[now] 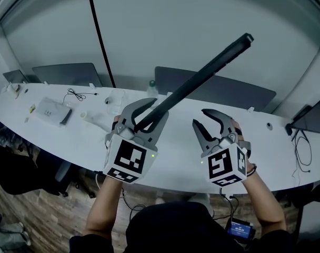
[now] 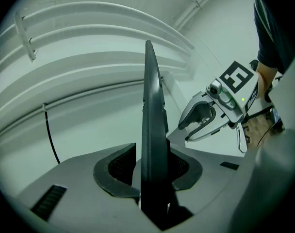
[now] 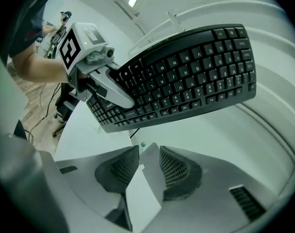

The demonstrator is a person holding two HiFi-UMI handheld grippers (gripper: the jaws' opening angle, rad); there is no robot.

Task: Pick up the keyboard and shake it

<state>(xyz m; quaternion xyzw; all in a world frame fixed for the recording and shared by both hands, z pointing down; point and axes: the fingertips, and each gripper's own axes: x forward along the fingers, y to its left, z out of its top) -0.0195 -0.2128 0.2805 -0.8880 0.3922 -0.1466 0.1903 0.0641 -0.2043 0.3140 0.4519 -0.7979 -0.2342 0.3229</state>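
Keyboard (image 1: 198,79) hangs in the air above the white desk (image 1: 170,159), clear of it, gripped at one short end by the left gripper (image 1: 144,115). In the left gripper view the pads press on both faces of the board (image 2: 152,125), so that claw is clamped narrow on it. From there the long axis runs up and away to the right in the head view, edge-on to that camera, and its free end stands well out from the grip. The right gripper (image 1: 201,120) sits just beside the left, below that slanting span. Its jaws stand partly apart with nothing between them, and in its own view only bare desk shows in the gap (image 3: 148,166). The key face is turned toward this right claw: its camera shows the rows of keys (image 3: 186,76) and the left gripper (image 3: 108,89) biting the near end. I judge the pick-up done and the shake the step in hand. With one end held and the rest cantilevered, the far end would swing widest. The left hand alone carries the board, though the right is the nearer one to its middle. Key legends show as white marks too small to read, and no brand can be made out. The cubes bear only black-and-white square patterns.
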